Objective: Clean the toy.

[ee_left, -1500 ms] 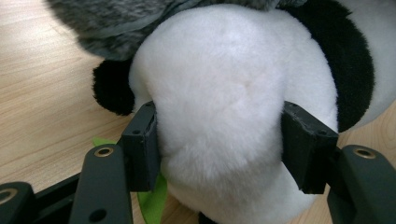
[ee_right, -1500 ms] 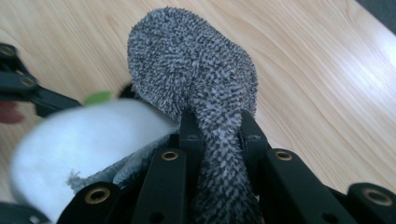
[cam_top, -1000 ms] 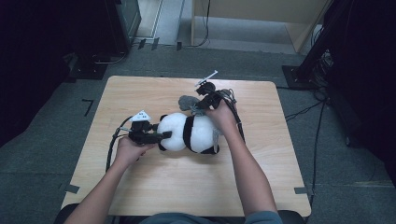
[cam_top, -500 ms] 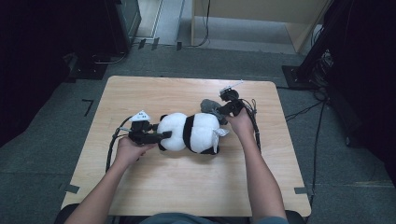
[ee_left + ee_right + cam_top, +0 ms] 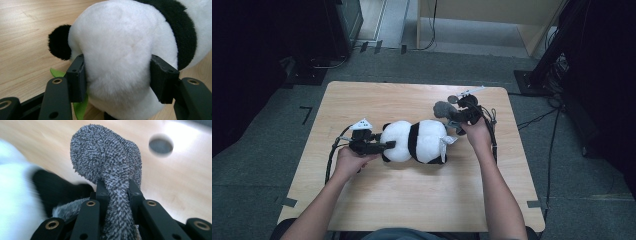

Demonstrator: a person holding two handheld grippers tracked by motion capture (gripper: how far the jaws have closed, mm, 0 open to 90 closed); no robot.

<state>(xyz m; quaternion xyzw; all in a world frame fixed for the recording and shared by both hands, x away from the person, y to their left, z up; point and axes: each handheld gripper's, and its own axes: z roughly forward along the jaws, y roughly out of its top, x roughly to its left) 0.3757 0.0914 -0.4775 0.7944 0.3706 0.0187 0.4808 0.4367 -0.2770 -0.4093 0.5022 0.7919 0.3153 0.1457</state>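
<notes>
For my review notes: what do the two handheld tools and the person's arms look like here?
Both tools are black. The left tool carries a grey three-cornered plate on top and trails a black cable. Its jaws are black bars with brass-ringed holes and blocky dark pads. The right tool has the same build, and a black cable runs along it. Both forearms are bare, with no sleeves in sight.

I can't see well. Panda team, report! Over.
Left gripper shut on panda. Right gripper shut on grey sock. Nothing in the way.
</notes>
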